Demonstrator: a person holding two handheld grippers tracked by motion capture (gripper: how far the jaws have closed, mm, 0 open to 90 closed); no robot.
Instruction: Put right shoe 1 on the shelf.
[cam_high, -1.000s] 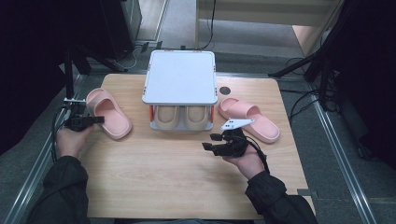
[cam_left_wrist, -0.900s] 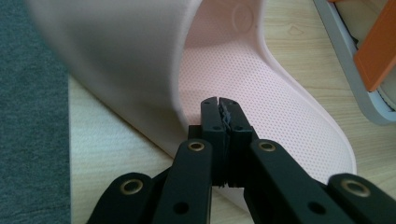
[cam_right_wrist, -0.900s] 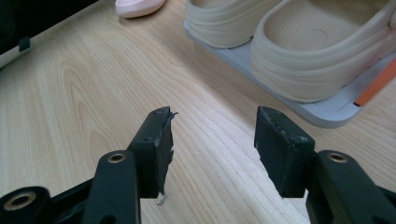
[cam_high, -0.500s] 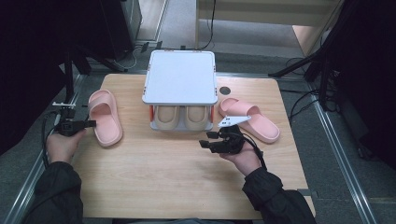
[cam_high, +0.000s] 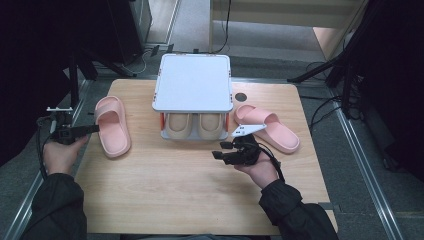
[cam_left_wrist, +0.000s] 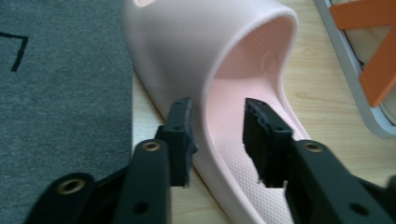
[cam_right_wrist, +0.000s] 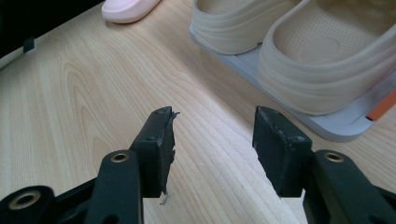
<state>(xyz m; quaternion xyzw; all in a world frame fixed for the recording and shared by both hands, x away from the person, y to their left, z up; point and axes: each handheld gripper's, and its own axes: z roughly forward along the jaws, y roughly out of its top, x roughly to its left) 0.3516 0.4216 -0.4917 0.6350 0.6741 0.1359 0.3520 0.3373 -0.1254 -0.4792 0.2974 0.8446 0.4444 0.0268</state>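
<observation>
From the high view I see my left gripper (cam_high: 92, 129) at the left edge of the worktop (cam_high: 180, 190), its tips just at the outer side of the left pink slipper (cam_high: 113, 125), which lies flat near that edge with its toe toward the far side. My right gripper (cam_high: 218, 151) hovers over bare wood a little right of centre, in front of the shoe rack (cam_high: 192, 82). The rack sits at the middle of the far edge; its white top is flat, and a beige pair of slippers (cam_high: 195, 125) is tucked side by side on the lower shelf. The right pink slipper (cam_high: 267, 127) lies angled near the right edge, just beyond my right hand (cam_high: 260, 167). The whole near half of the worktop is open wood.

In the left gripper view my jaws have just been opening and stand apart; the slipper's outer rim (cam_left_wrist: 219, 84) runs up between them, but the pads do not press on it. The worktop's left edge and grey floor (cam_left_wrist: 60, 93) lie right beside it, and the rack's orange brace (cam_left_wrist: 378, 70) shows at right.

In the right gripper view my jaws stand wide apart over bare wood with nothing between them. The beige pair (cam_right_wrist: 299, 51) rests on the rack's grey lower shelf (cam_right_wrist: 327, 126) just ahead, and the pink slipper's end (cam_right_wrist: 128, 9) peeks in at the far side.
</observation>
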